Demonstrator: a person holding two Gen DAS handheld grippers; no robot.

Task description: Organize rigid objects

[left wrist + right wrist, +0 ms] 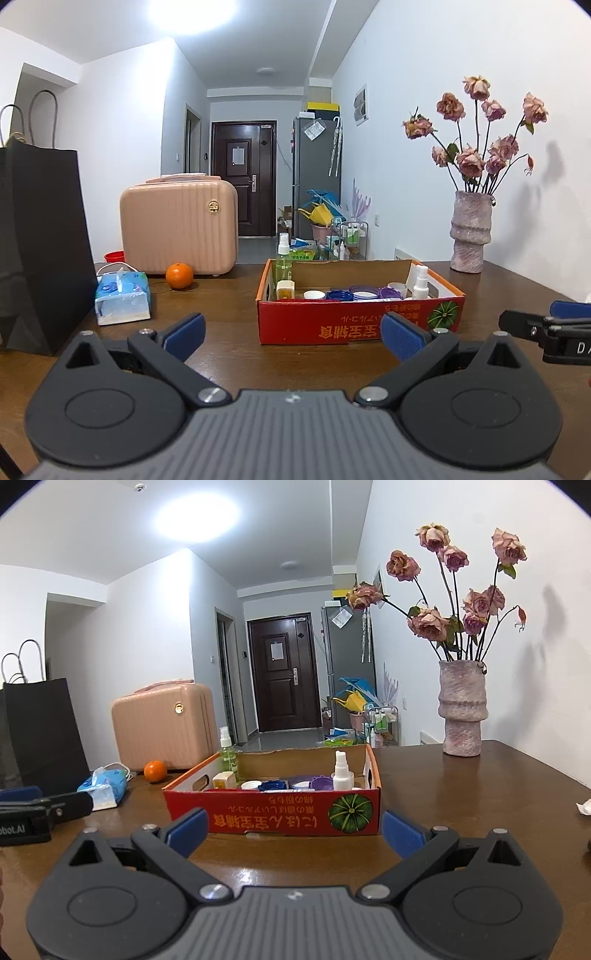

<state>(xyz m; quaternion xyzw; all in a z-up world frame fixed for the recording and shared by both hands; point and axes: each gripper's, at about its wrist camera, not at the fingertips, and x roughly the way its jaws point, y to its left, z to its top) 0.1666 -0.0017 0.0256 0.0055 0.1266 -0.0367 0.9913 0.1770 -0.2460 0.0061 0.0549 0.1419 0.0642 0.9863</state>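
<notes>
I have the red cardboard box (360, 320) sitting on the brown table (221, 295) straight ahead of both grippers, its long axis running left to right across my view and its printed front wall facing me, the lettering on it upside down. Inside it a green spray bottle (283, 254) stands upright in the far-left corner and a white spray bottle (420, 282) stands upright toward the right end; between them lie blue and purple lids (356, 293), flat and overlapping, so I cannot count them or see what is under them behind the front wall. A small yellow-and-white container (285, 290) stands near the left end, its label too small to read. My left gripper (293, 332) has its blue pads spread wide with nothing between them; my right gripper (293, 825) is likewise spread wide and holds nothing. Each shows only partly at the edge of the other's view. Left of the box sit an orange (179, 276), a tissue pack (123, 297), a pink case (179, 225) and a black bag (40, 243), cut off at the frame; a vase of dried roses (470, 230) stands far right.
</notes>
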